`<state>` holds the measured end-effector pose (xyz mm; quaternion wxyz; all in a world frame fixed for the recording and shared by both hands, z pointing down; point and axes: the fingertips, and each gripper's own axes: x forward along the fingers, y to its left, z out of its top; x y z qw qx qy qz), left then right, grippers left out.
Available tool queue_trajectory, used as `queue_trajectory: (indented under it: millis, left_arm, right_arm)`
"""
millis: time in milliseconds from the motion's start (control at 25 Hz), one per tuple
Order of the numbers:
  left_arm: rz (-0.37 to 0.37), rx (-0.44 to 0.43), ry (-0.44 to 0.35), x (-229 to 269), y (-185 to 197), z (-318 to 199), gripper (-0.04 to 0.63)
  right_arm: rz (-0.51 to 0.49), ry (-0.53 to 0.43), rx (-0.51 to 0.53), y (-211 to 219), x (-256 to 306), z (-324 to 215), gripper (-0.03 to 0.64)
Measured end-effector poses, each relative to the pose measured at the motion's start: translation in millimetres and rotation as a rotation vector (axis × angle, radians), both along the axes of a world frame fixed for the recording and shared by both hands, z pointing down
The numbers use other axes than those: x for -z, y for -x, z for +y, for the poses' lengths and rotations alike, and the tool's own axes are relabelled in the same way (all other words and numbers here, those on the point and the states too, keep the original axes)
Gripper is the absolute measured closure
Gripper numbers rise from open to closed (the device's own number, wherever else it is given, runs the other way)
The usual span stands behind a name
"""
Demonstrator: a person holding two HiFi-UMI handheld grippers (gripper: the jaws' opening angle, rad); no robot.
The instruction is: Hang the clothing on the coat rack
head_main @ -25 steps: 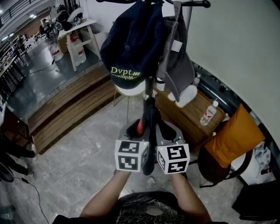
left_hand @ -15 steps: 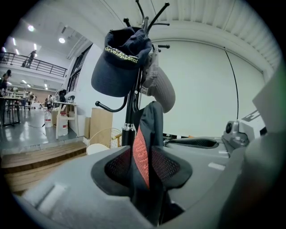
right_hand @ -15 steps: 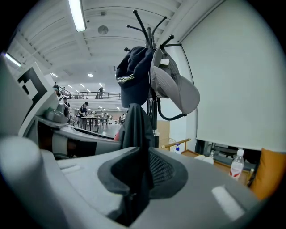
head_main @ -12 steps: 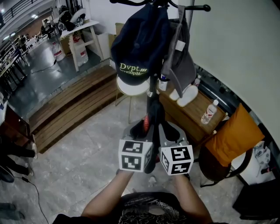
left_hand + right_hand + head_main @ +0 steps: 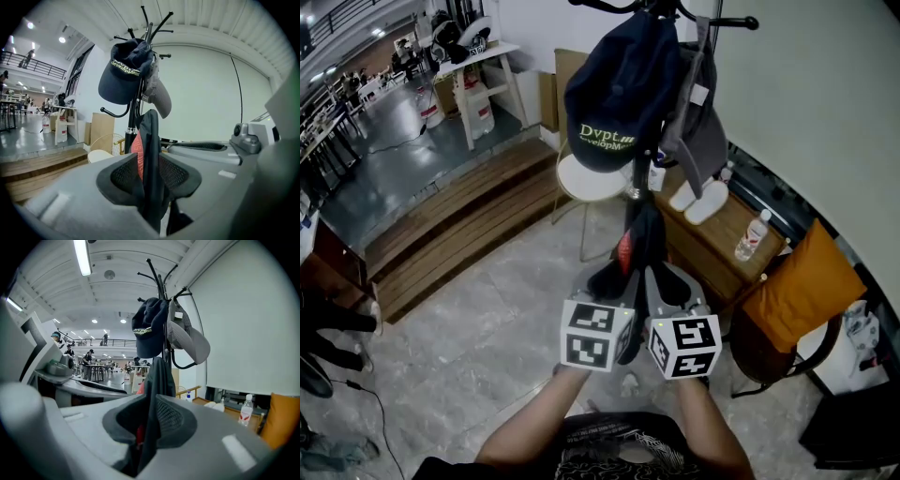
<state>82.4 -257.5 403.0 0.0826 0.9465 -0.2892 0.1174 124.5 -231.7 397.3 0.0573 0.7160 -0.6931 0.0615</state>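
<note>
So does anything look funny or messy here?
Nothing stands out. The navy cap and the grey cap hang on the coat rack. The left gripper and the right gripper are both shut on a dark garment, holding it up near the rack.

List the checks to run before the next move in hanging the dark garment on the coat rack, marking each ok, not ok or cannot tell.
1. Left gripper shut on the black fabric garment with a red patch: ok.
2. Right gripper shut on the same garment: ok.
3. Black metal coat rack has bare prongs above the navy blue cap: ok.
4. Garment over a prong: not ok, not yet hung.
5. Garment has a hanging loop: cannot tell.
</note>
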Motion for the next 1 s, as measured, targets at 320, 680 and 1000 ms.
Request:
queue_trajectory:
  millis: [320,680,1000]
  left_arm:
    - [-0.001,-0.013,0.006,0.6,25.8,22.9,0.476]
    - [0.015,-0.024,-0.018,9.3,44.3,45.5,0.513]
    - [0.031,-0.039,-0.027,13.6,46.1,61.1,0.574]
  right_arm:
    - [-0.022,-0.014,0.009,28.4,4.2,18.0,0.571]
    - [-0.018,-0.022,0.005,47.0,8.6,38.0,0.592]
    - [-0.017,-0.026,0.000,51.8,9.8,53.0,0.598]
